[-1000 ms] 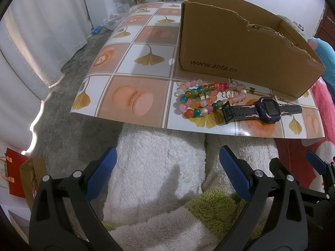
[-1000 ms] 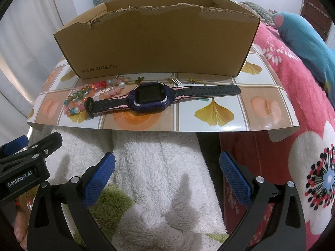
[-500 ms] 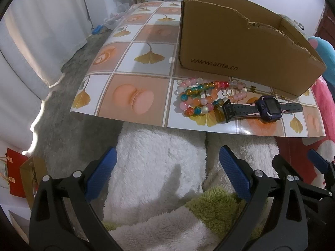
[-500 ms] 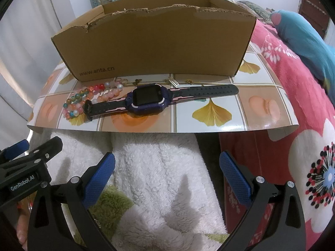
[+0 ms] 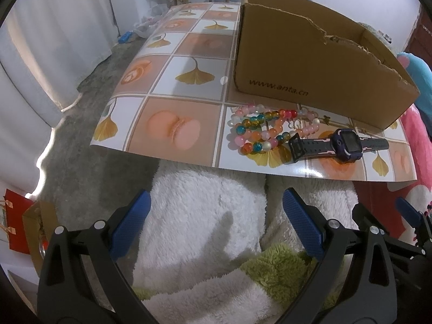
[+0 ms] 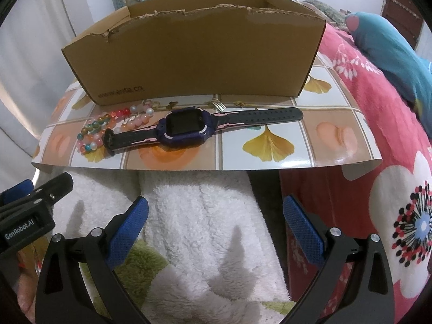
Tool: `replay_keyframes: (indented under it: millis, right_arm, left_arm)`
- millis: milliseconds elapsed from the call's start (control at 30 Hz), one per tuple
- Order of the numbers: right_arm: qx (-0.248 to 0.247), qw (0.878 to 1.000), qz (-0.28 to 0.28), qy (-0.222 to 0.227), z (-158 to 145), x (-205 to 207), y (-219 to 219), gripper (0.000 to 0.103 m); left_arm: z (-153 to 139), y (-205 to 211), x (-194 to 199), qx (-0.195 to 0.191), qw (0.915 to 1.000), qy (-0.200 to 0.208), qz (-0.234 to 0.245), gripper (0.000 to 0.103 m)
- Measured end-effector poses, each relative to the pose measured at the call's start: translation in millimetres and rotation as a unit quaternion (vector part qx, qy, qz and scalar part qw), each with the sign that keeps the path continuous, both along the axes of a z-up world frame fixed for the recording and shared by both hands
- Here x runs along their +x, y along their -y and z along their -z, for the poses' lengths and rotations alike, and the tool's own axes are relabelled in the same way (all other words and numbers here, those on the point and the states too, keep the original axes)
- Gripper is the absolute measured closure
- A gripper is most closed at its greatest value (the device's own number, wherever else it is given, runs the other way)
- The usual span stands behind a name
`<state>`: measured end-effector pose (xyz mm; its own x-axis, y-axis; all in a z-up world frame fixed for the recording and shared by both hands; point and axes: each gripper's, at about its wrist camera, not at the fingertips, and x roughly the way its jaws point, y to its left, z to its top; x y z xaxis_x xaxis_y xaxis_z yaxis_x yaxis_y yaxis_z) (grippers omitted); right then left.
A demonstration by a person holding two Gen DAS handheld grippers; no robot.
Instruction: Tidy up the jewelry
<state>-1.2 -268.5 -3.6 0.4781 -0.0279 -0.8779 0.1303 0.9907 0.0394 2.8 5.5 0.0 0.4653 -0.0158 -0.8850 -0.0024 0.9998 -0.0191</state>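
Observation:
Colourful bead bracelets (image 5: 259, 132) (image 6: 100, 132) lie in a heap on the tiled mat, just in front of the cardboard box (image 5: 310, 62) (image 6: 194, 56). To their right a purple smartwatch (image 5: 345, 145) (image 6: 186, 128) lies flat with its dark strap stretched out. A thin gold chain (image 6: 216, 105) with a small charm runs along the box's base. My left gripper (image 5: 216, 221) hangs open over white fleece, short of the mat's near edge. My right gripper (image 6: 216, 221) is open too, below the watch, with nothing between its fingers.
The patterned mat (image 5: 172, 86) overhangs a fluffy white blanket (image 6: 194, 216). A red floral bedspread (image 6: 378, 162) and a teal cushion (image 6: 386, 48) lie to the right. Grey floor (image 5: 70, 140), white curtains and a red paper bag (image 5: 16, 216) are on the left.
Both grippers have shifted slightly; the box, beads and watch sit a little differently in each view. Nothing on the mat has moved and both grippers stay open.

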Motion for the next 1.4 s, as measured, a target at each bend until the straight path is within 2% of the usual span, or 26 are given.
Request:
replay_keyframes:
  millis: [567, 1033, 1200, 1400]
  right_arm:
    - [-0.009, 1.0, 0.001, -0.025, 12, 8, 3, 0.006]
    - [-0.006, 0.999, 0.005, -0.045, 22, 21, 8, 0.006]
    - [0.014, 1.0, 0.01, -0.016, 9, 26, 19, 0.006]
    - [0.032, 0.999, 0.023, 0.032, -18, 49, 37, 0.006]
  left_arm:
    - [5, -2, 9, -0.005, 1.0, -0.006, -0.001, 0.008]
    - [5, 9, 18, 0.004, 0.9997, 0.006, 0.025, 0.008]
    - [-9, 8, 25, 0.014, 0.9986, 0.039, 0.032, 0.008]
    - [-27, 0, 53, 0.026, 0.9966, 0.075, 0.021, 0.008]
